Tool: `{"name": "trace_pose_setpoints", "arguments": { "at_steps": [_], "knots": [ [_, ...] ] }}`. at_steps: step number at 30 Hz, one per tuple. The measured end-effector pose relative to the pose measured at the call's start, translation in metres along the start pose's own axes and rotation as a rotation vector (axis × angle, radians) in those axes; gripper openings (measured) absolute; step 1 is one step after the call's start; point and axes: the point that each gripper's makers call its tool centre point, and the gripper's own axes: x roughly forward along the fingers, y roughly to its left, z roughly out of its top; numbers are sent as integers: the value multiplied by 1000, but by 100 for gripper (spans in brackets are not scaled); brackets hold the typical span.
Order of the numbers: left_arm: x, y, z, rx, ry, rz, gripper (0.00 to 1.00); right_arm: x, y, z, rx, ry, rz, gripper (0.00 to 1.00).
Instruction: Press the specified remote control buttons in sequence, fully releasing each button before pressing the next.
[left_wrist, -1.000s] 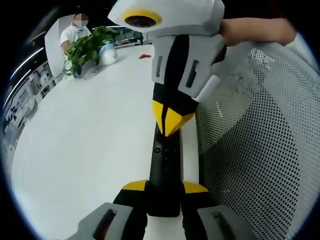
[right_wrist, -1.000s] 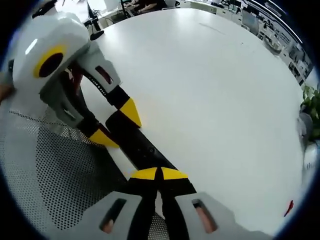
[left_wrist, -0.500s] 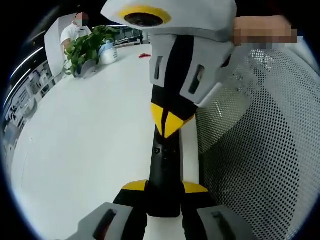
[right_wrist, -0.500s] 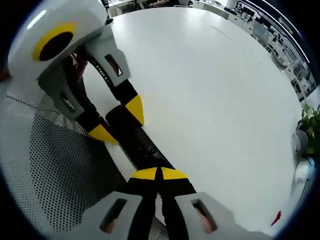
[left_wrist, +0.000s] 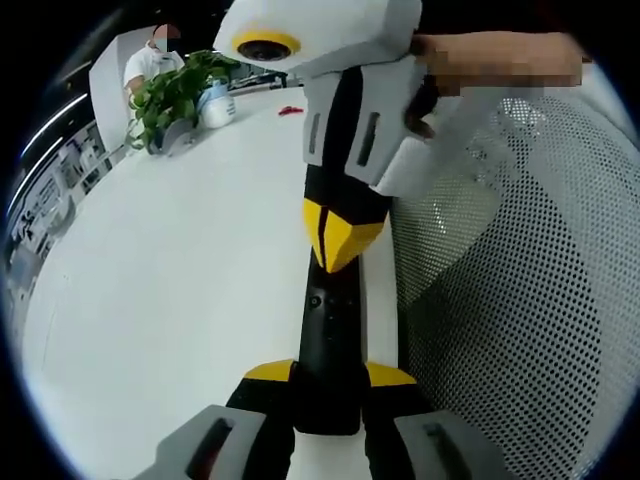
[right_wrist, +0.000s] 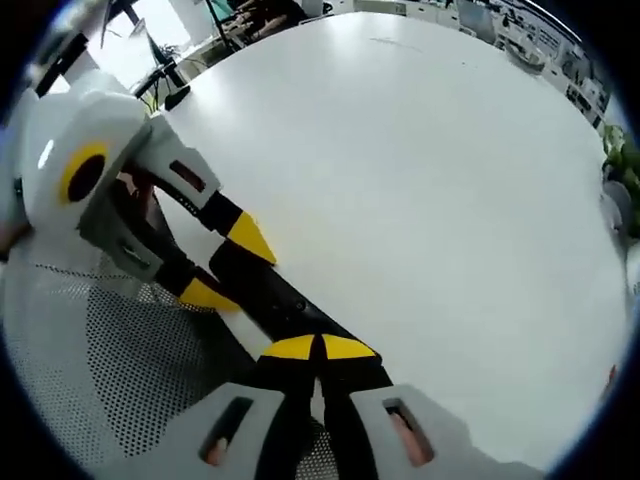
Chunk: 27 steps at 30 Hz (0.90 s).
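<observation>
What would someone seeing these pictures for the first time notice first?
Most striking is the black remote control, clamped by the left gripper at the near end in the left gripper view, with the right gripper pressing its shut yellow tips down on the far end. Beside it on the right of that view sits a white perforated mesh surface, and a potted plant stands far off on the white table.

Right tongs (left_wrist: 340, 240) rolled slightly since 0.5 s ago; closed tips at the same spot over the remote (left_wrist: 330, 350), which the left tongs (left_wrist: 330, 375) hold.
</observation>
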Motion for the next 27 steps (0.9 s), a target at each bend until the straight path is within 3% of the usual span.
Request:
{"name": "trace_pose_setpoints", "arguments": {
  "at_steps": [10,16,19,22,27],
  "knots": [
    [2,1,0,-25,8,18,25,0,4,-2,31,9,17,0],
    [2,1,0,-47,19,20,25,2,5,-2,-17,36,17,0],
    [3,2,1,-76,30,44,25,1,4,-2,0,68,56,0],
    [3,1,2,-140,17,96,26,1,4,-4,70,103,115,0],
    [3,0,3,-185,15,131,26,2,4,-3,91,131,126,0]
  ]
}}
